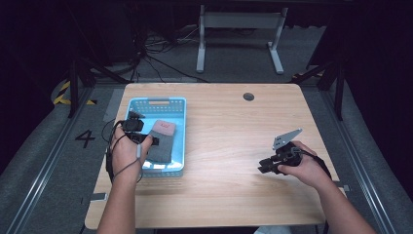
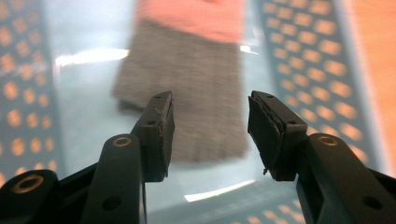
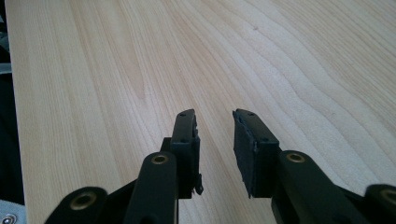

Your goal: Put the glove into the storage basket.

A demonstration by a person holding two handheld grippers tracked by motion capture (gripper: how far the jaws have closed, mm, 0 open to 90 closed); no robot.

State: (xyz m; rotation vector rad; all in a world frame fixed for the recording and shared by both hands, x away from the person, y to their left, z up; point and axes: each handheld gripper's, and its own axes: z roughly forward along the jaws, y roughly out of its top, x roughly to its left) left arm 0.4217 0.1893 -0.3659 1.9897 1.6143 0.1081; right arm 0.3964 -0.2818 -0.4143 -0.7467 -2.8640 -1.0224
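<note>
A grey sock with a pink cuff (image 1: pixel 162 138) lies flat in the light blue basket (image 1: pixel 179 105) at the table's left. My left gripper (image 1: pixel 148 141) hovers over the sock's near half, jaws apart, nothing between the pads. In the left gripper view the sock (image 2: pixel 191 79) lies below and beyond the left gripper (image 2: pixel 210 126), on the basket floor (image 2: pixel 79 93). My right gripper (image 1: pixel 263 165) rests low over the bare wood at the right, open and empty. Plain tabletop (image 3: pixel 140 70) stretches ahead of the right gripper (image 3: pixel 215 135) in its own view.
The wooden table (image 1: pixel 229 131) has a round cable hole (image 1: pixel 248 96) near its far edge. A grey plate (image 1: pixel 286 138) stands up on the right gripper. Beyond the table, cables and a white desk frame (image 1: pixel 238 29) sit on the floor.
</note>
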